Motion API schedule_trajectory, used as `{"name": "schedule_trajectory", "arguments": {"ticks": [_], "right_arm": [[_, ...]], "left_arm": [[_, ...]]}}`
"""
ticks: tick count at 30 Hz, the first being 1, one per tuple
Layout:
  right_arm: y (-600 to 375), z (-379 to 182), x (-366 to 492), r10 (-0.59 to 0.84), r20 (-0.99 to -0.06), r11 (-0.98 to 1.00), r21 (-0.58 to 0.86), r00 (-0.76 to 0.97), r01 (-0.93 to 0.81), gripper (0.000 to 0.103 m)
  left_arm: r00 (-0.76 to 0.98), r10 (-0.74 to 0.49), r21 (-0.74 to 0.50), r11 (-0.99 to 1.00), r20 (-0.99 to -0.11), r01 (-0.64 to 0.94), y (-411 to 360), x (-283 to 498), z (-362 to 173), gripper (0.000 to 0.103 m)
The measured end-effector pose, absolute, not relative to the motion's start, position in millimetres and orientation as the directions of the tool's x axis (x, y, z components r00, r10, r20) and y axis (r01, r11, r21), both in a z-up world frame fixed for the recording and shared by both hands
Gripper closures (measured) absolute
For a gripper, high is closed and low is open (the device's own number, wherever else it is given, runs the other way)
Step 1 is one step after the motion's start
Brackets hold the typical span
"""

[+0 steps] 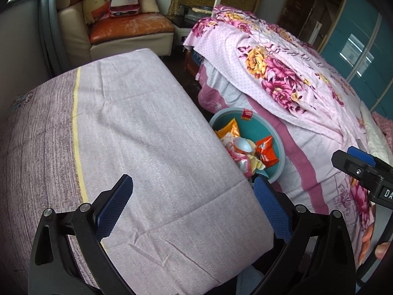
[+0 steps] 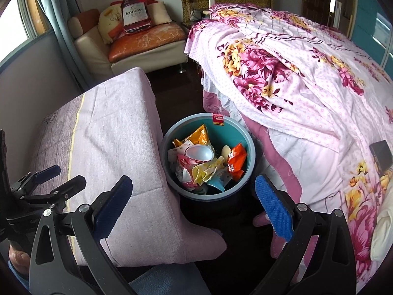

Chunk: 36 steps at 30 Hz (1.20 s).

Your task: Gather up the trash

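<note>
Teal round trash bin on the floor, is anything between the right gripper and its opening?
Nothing visible. The right gripper hangs open above the teal round trash bin, whose wrapper-filled top is uncovered.

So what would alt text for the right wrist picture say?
A teal bin full of snack wrappers stands on the floor between a cloth-covered table and a floral-sheeted bed. The right tool hangs open above it, empty; the left tool shows at the left edge.
</note>
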State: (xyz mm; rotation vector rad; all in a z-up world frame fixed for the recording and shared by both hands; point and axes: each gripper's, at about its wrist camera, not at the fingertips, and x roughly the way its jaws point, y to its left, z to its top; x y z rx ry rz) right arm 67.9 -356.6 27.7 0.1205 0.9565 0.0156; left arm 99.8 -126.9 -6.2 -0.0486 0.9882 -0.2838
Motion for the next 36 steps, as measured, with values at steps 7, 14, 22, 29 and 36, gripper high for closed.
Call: {"name": "schedule_trajectory", "arguments": {"ticks": [7,14,22,29,36], "right_arm": [[-349.7,19.4,72.8,0.084,-0.831,0.993,0.118,0.55,0.027,0.007],[-345.4,9.5,79.8,0.079,-0.834,0.993,0.111,0.546,0.027,0.007],[-350.1,1.5,90.2,0.086,-0.845,0.992,0.124,0.528,0.036,0.007],[-353.4,-7.5,96.7,0.084,-0.852,0.991,0.124,0.517,0.043,0.007],[-356.6,-13.9,102.2,0.081,-0.858,0.99,0.127,0.507,0.056,0.007]], "left_arm": [[0.527,-0.24,-0.161,0.968,-0.815,0.193,-121.0,101.0,-7.6,0.004],[0.524,-0.225,-0.155,0.972,-0.822,0.175,-119.0,104.3,-13.1,0.004],[0.528,-0.219,-0.146,0.973,-0.821,0.176,-119.8,107.2,-20.2,0.004],[0.516,-0.198,-0.122,0.976,-0.833,0.178,-124.8,110.3,-30.4,0.004],[0.516,-0.179,-0.102,0.979,-0.837,0.175,-126.3,112.1,-36.0,0.004]]}}
